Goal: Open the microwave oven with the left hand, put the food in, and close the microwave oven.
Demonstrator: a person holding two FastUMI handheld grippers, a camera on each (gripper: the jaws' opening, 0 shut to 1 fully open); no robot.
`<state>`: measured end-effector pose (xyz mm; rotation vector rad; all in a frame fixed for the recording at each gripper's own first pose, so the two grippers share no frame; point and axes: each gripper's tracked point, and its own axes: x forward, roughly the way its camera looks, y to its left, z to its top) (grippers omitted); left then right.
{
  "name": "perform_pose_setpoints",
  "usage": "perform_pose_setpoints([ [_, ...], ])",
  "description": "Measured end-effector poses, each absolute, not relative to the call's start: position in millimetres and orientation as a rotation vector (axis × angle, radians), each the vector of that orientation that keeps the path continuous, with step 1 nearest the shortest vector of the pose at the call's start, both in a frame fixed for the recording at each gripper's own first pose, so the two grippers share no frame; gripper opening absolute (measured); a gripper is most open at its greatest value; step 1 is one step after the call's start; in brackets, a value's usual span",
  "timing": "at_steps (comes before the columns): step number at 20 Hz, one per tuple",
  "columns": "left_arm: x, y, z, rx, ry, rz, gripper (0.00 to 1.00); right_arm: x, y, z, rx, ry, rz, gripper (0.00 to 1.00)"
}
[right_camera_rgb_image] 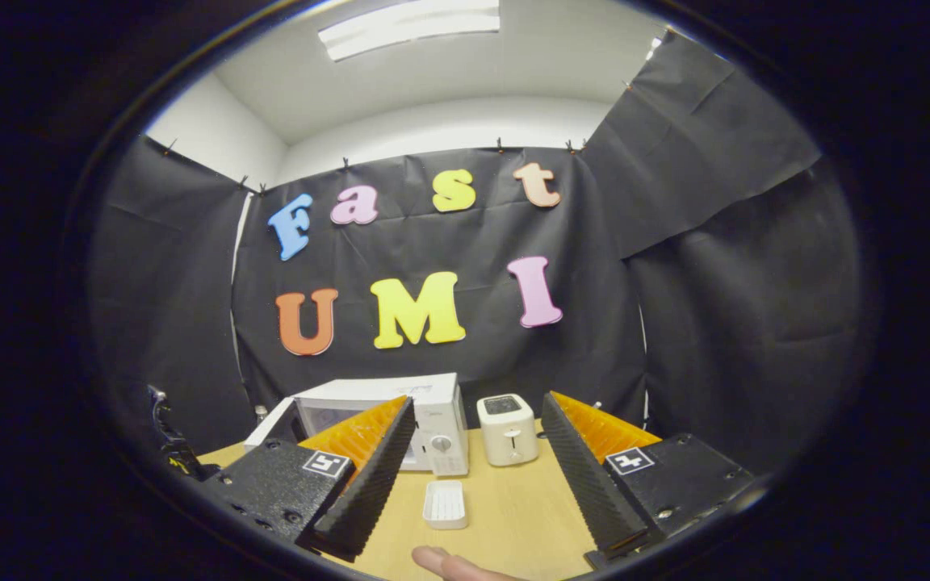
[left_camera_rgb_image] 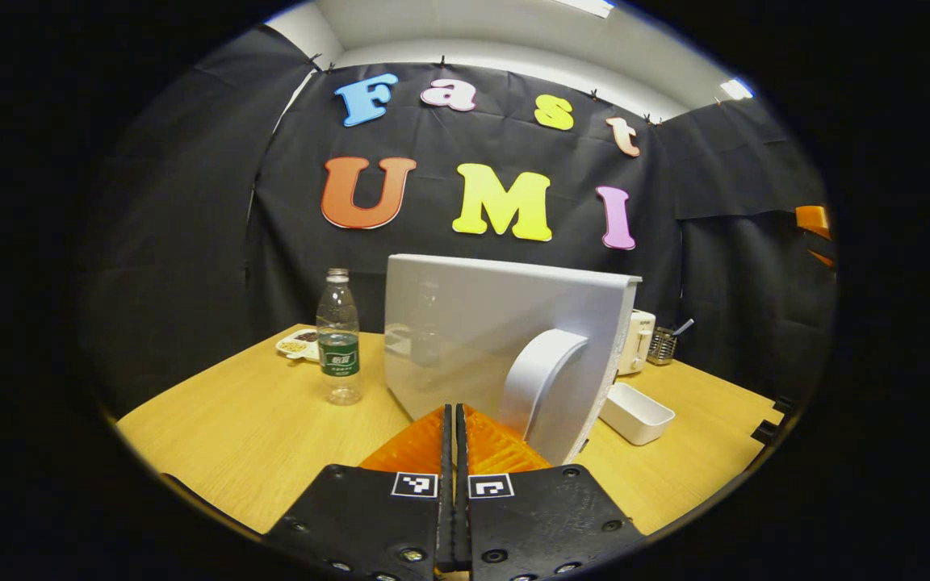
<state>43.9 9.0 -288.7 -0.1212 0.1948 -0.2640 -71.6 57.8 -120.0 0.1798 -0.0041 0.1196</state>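
In the left gripper view we see the left gripper (left_camera_rgb_image: 454, 420) low in the middle, its two ridged, wedge-shaped fingers pressed flat together with nothing between them, just in front of the microwave door (left_camera_rgb_image: 505, 339). That door is a smooth, pale slab swung open toward us, with a broad curved handle (left_camera_rgb_image: 536, 379) arching off its face right beside the fingertips; we cannot tell whether they touch it. The table (left_camera_rgb_image: 255, 428) is light wood with a fine grain. To the left of the door stands a clear plastic water bottle (left_camera_rgb_image: 339, 339), upright, with a green label, and behind it a small flat plate of food (left_camera_rgb_image: 297, 344) lies near the table's far left edge. To the right of the door sits a shallow white rectangular tray (left_camera_rgb_image: 636, 412), and beyond it a rounded white toaster (left_camera_rgb_image: 636, 340) beside a small holder with utensils (left_camera_rgb_image: 663, 344). In the right gripper view we see the right gripper (right_camera_rgb_image: 473, 460) with its ribbed fingers spread wide apart and holding nothing. Between them, farther off, stand the boxy white microwave (right_camera_rgb_image: 384, 420) with its door ajar, the toaster (right_camera_rgb_image: 508, 428) just to its right, and the ribbed tray (right_camera_rgb_image: 445, 504) nearer to us. A fingertip (right_camera_rgb_image: 449, 565) of a person shows at the bottom edge.
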Motion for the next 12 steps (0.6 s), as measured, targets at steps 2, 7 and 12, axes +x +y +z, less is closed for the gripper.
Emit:
perform_pose_setpoints([
  [2,50.1,-16.7,-286.7,-0.131,0.195,-0.303,0.0,-74.5,53.7,-116.4,0.188,-0.01,0.125,0.89],
  [7,80.3,-75.8,-280.4,-0.078,0.176,-0.362,0.0,-86.8,43.3,-101.9,0.155,-0.033,0.146,1.0],
  [12,111.5,-125.1,-275.8,-0.104,0.186,-0.392,0.0,-98.8,24.8,-86.7,0.132,-0.074,0.135,1.0],
])
